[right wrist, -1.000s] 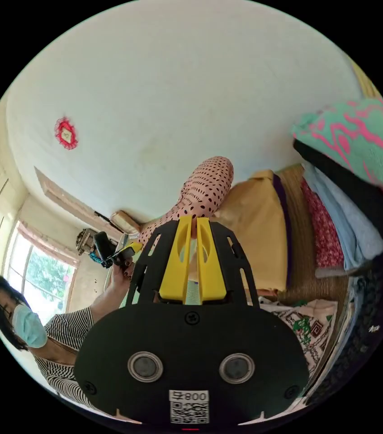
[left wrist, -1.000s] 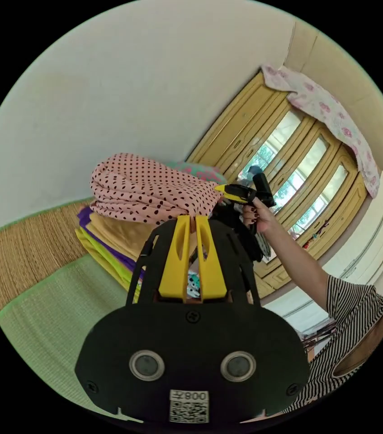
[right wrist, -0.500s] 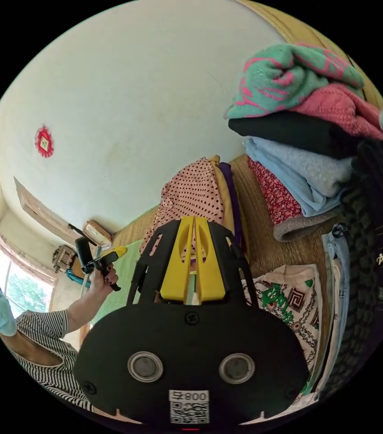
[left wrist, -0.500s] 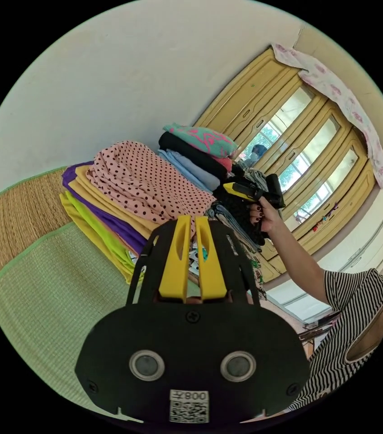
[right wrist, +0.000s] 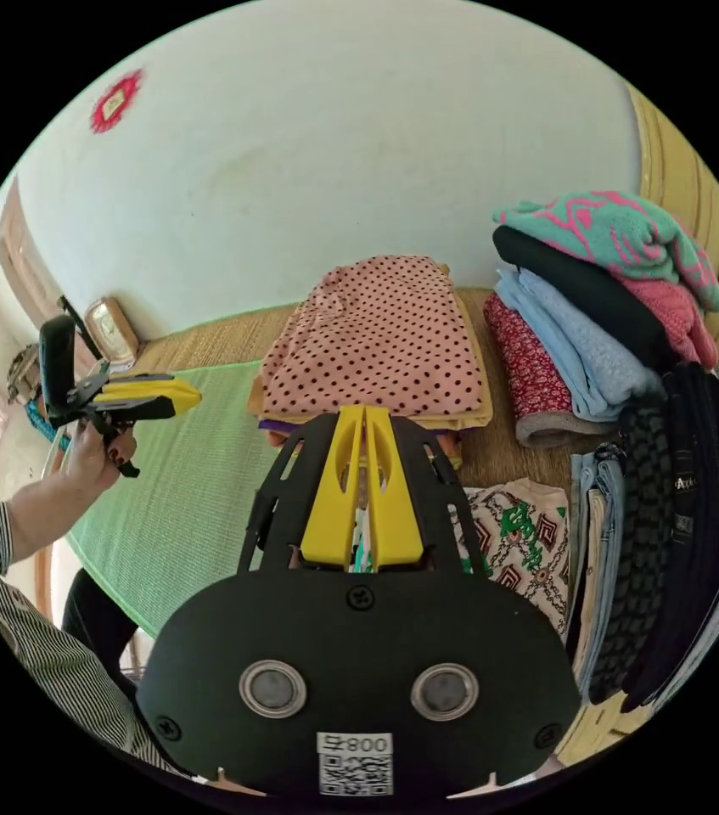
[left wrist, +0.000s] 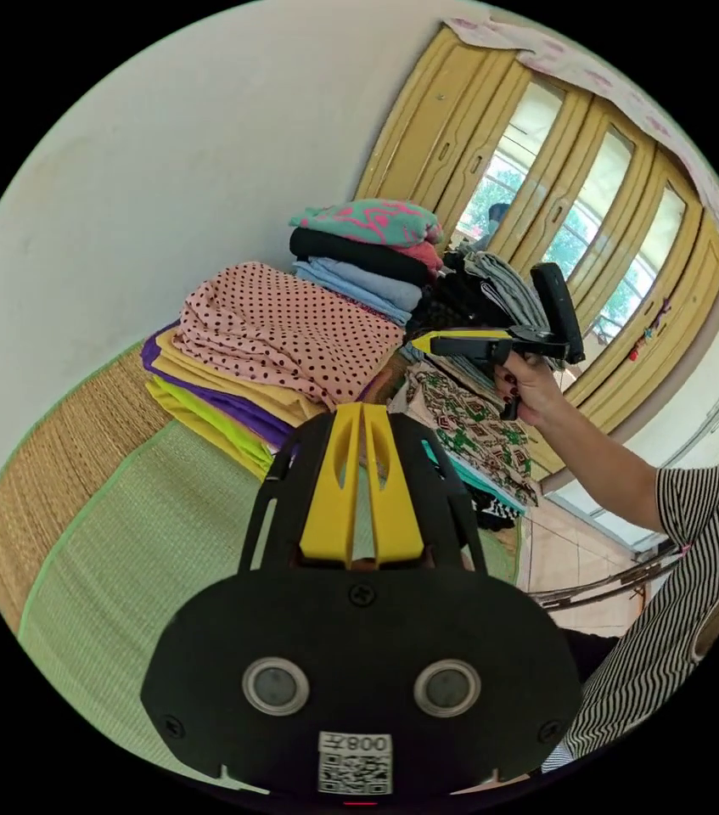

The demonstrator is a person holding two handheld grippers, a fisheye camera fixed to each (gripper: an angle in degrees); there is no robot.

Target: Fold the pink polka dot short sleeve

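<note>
The pink polka dot short sleeve [right wrist: 376, 340] lies folded on top of a stack of folded clothes [left wrist: 206, 395], yellow and purple layers showing beneath it; its placement there suggests the fold is finished and the garment has been put away with the rest of the done pile. The stack sits on a green woven mat [left wrist: 147, 543], beside a taller pile [right wrist: 597, 289] topped by a teal and pink knit.

The left gripper [left wrist: 357, 416] hangs above the mat, its jaws together with nothing between them; the right gripper [right wrist: 363, 418] is likewise closed and empty, held off the shirt's near edge, not touching it. Each gripper shows in the other's view, held in a hand [left wrist: 533, 386]; both appear clear of the cloth, which reads as a release rather than a grasp.
</note>
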